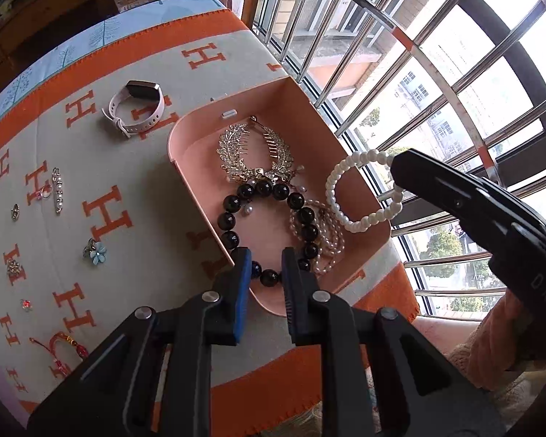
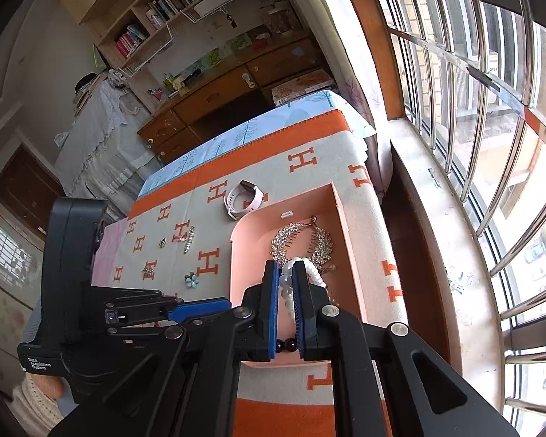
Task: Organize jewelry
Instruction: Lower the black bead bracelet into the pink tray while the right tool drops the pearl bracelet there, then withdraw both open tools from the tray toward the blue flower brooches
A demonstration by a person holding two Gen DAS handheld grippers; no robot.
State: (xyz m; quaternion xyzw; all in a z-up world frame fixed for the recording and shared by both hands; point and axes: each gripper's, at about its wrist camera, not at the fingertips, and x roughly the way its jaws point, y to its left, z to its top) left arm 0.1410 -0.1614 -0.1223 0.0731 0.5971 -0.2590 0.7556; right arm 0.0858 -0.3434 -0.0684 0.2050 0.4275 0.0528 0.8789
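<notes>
A pink tray (image 1: pixel 200 160) lies on the orange-and-cream cloth by the window. Inside it are a gold leaf hair comb (image 1: pixel 254 153), a heap of small pearl strands (image 1: pixel 327 244) and a black bead bracelet (image 1: pixel 233 218) lying flat. My left gripper (image 1: pixel 265 255) hovers over the tray's near corner, jaws slightly apart, with black beads showing in the gap below the pads. My right gripper (image 2: pixel 285 266) is shut on a white pearl bracelet (image 1: pixel 345 196), which hangs over the tray's window side. The comb (image 2: pixel 302 244) shows just past the right fingertips.
On the cloth left of the tray lie a pale pink smartwatch (image 1: pixel 138 109), a pearl bar brooch (image 1: pixel 58 189), a blue flower piece (image 1: pixel 96 253), a red tassel charm (image 1: pixel 62 349) and several small rings. Steel window bars (image 1: pixel 436 91) run close along the right.
</notes>
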